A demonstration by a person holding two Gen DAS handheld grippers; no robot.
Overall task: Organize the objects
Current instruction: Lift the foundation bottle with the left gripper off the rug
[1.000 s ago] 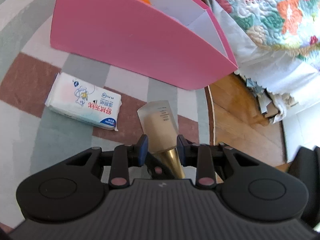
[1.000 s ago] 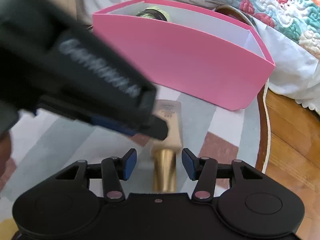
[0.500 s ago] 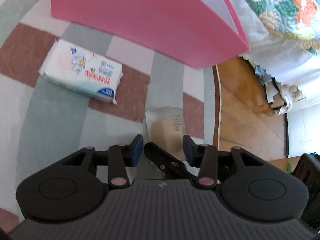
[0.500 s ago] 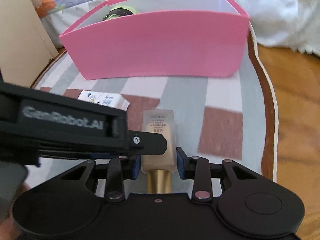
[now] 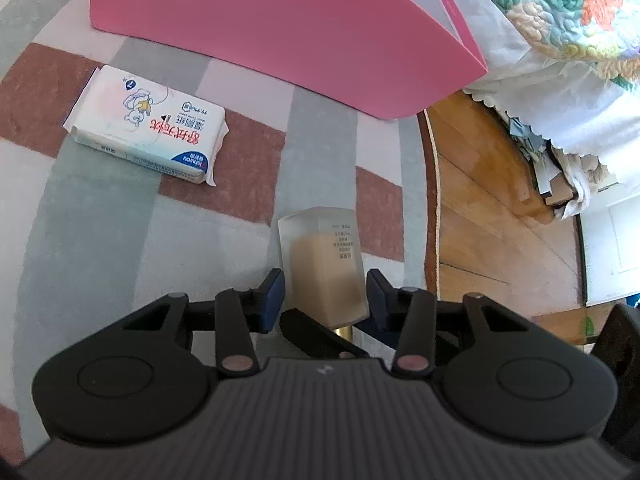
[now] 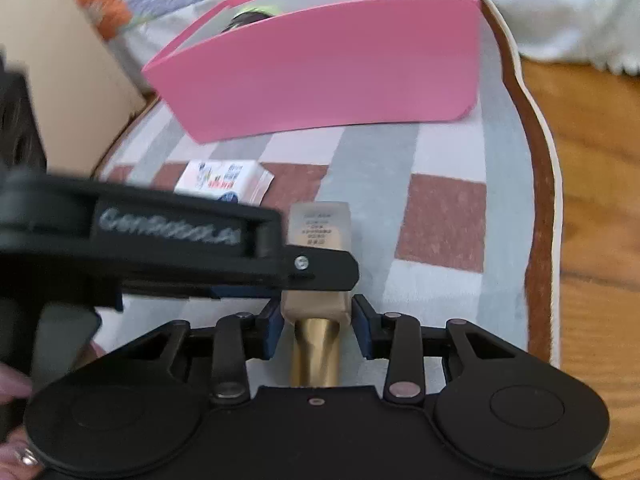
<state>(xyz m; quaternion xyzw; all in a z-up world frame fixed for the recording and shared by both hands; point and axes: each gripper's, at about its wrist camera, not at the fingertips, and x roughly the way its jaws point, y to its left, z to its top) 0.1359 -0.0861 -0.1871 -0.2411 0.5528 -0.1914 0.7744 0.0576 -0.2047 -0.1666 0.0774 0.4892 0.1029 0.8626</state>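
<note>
My right gripper has its blue pads pressed on the shoulders of the foundation bottle, just above its gold cap; those jaws have closed onto it within the last moment. My left gripper straddles the same bottle with its jaws part open and a gap on each side, so the pads are not gripping it; they have just been opening.

The bottle hangs over the striped rug, nearer me than the pink box.

The left wrist view alone gives the wet-wipes pack clearly, lying flat on the rug just before the box, along with the wooden floor and the flowered quilt to the right. It shows one finger of my right gripper crossing under the bottle.

The right wrist view alone looks over the box's rim, where something green and dark sits inside at the far left; I cannot tell what. It also shows my left gripper's body crossing in front of the bottle, and the wipes only small and blurred.
</note>
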